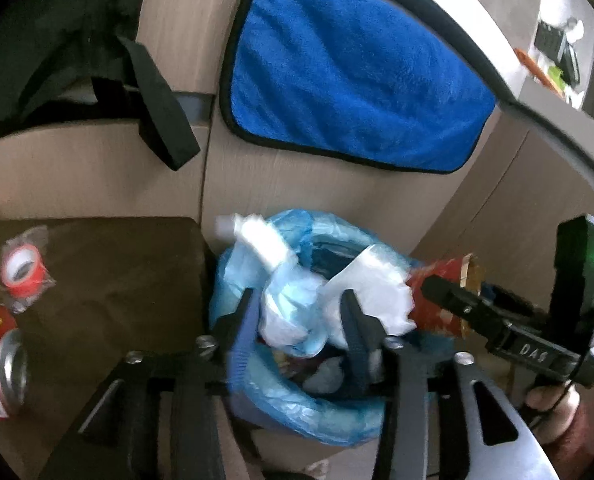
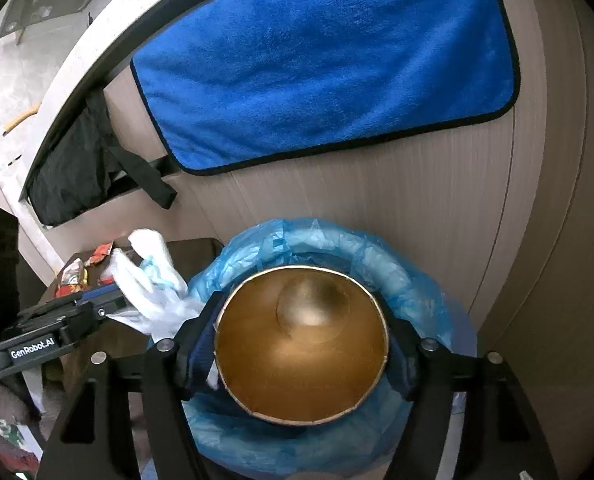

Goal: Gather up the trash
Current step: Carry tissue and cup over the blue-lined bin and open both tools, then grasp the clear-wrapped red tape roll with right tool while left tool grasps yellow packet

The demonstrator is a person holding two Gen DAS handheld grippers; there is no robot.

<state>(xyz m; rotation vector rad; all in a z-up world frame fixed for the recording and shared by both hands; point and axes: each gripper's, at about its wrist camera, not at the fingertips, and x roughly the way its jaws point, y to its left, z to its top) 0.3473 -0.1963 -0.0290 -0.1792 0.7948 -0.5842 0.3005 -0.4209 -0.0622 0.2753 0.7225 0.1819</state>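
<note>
Against the cabinet wall under a blue towel, the lined bin stands. The right gripper clamps a paper cup over it. The left gripper is loose around a plastic bag, which may snag on the near rim and spill.

Dim indoor light, strong fisheye warp

Corners fall black; the blue towel looks soft with blur; straight edges bow near the rims.

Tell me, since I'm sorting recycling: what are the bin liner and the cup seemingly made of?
Bin liner: thin blue plastic film, glossy and crinkled. Cup: probably paper, given its rolled rim, with a shiny gold, possibly foil-lined, inside.
</note>
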